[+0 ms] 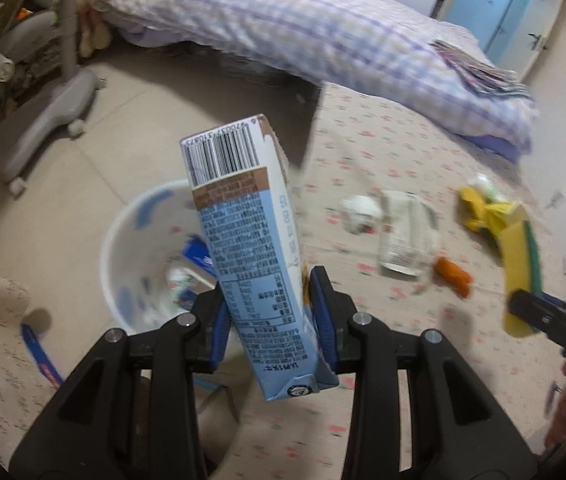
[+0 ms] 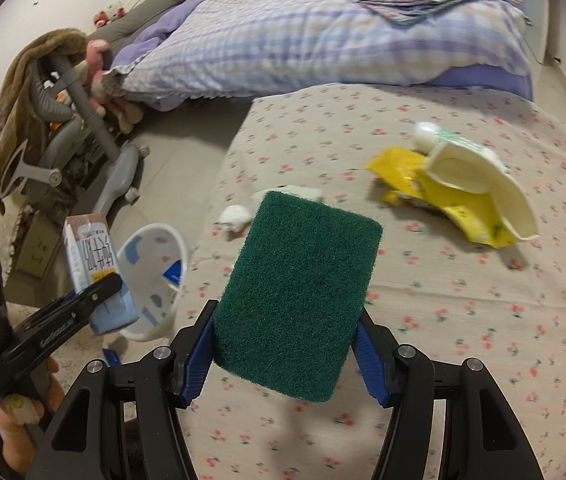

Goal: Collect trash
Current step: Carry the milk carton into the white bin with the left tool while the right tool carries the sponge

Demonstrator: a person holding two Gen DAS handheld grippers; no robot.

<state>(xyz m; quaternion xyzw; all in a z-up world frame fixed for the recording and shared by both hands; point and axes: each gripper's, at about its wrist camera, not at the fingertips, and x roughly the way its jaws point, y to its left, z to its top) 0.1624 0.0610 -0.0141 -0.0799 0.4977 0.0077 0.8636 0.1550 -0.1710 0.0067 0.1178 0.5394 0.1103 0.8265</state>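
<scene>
Across a bedroom, a bed (image 2: 463,280) with a cherry-print sheet fills the right side, and a lilac checked duvet (image 2: 303,32) is heaped at its far end. Beside the bed on the tiled floor stands a white waste bin (image 1: 123,240) with blue patches, already holding some packaging, probably set there so litter can be dropped straight off the mattress. More litter lies scattered on the sheet: a yellow wrapper (image 2: 455,200) under a crushed paper cup (image 2: 483,184), a flattened carton (image 1: 403,232) and crumpled tissue (image 2: 235,216). The right gripper (image 2: 283,344) clamps a green-faced scouring sponge (image 2: 299,296) by its edges, held above the sheet. The left gripper (image 1: 269,312) pinches a light blue drink carton (image 1: 251,248) near its lower end, upright over the bin, seemingly positioned for release.
</scene>
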